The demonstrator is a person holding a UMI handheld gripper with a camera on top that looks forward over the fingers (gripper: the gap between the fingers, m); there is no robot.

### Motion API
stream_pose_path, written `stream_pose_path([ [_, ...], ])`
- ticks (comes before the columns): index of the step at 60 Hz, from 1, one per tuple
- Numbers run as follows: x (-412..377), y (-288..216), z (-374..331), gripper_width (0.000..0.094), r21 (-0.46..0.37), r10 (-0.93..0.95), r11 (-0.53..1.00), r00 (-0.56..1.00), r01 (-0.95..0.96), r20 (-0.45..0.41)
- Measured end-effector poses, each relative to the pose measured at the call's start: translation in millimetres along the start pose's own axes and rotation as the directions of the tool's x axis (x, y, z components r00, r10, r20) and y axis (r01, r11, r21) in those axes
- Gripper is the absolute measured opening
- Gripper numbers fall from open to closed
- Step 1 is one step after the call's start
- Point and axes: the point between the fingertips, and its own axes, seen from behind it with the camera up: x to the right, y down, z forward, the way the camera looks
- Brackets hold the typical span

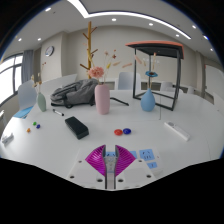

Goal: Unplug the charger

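White table (60, 150) lies under my gripper (112, 163), whose purple pads nearly meet at the tips and hold nothing. Just beyond lies a black block (77, 126), maybe the charger; I cannot tell. Farther stand a pink vase (102, 98) and a blue vase (148, 101). Unplugging seems not yet begun.

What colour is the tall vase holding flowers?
Pink; the vase shows in the gripper view, beyond the gripper.

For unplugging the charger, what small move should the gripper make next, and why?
Probably turn slowly to search: no charger or socket is plainly visible. The fingers are shut and hold nothing above the white table; ahead stand only a pink vase, a blue vase and a black box.
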Motion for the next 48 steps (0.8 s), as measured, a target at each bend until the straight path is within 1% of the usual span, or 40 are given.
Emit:
stream_pose_path([
  [1,0.4,-2.2,-1.3,0.0085,0.003,0.014,1.0,1.0,-0.014,0.006],
  [3,5.4,-33.1,-14.3,0.0081,0.088,0.036,0.995,0.999,-0.036,0.007],
  [6,17.0,-92.0,-35.1,0.0077,0.23,-0.01,0.973,0.999,0.019,-0.038],
  [7,16.0,-108.1,-39.4,0.0078,0.258,-0.01,0.966,0.999,0.019,-0.036],
  [9,18.5,-133.6,-39.5,0.0077,0.281,0.004,0.96,1.0,0.002,-0.022],
  [14,31.2,-166.1,-47.2,0.0077,0.249,0.056,0.967,0.998,-0.053,-0.003],
  [17,54.6,-176.4,-46.4,0.0077,0.24,0.084,0.968,0.996,-0.078,-0.016],
  [20,77.7,-173.7,-46.4,0.0077,0.207,0.088,0.975,0.995,-0.078,-0.037],
  [24,113.3,-157.5,-46.4,0.0077,0.154,0.078,0.986,0.994,-0.066,-0.074],
  [25,121.2,-145.1,-43.4,0.0078,0.15,0.07,0.987,0.993,-0.056,-0.09],
  [28,149.3,-125.5,-36.9,0.0081,0.102,0.039,0.994,0.991,-0.026,-0.129],
  [34,192.2,-74.5,-27.9,0.0095,0.003,0.027,1.0,0.984,-0.027,-0.178],
  [35,197.5,-60.1,-26.2,0.0099,-0.003,0.02,1.0,0.983,-0.02,-0.184],
  [37,208.3,-46.7,-21.5,0.0109,-0.022,0.011,1.0,0.98,-0.015,-0.199],
  [43,223.6,-6.8,-11.8,0.015,-0.081,0.001,0.997,0.979,-0.018,-0.202],
  [48,226.9,9.7,-2.1,0.0205,-0.098,-0.009,0.995,0.981,-0.01,-0.194],
])
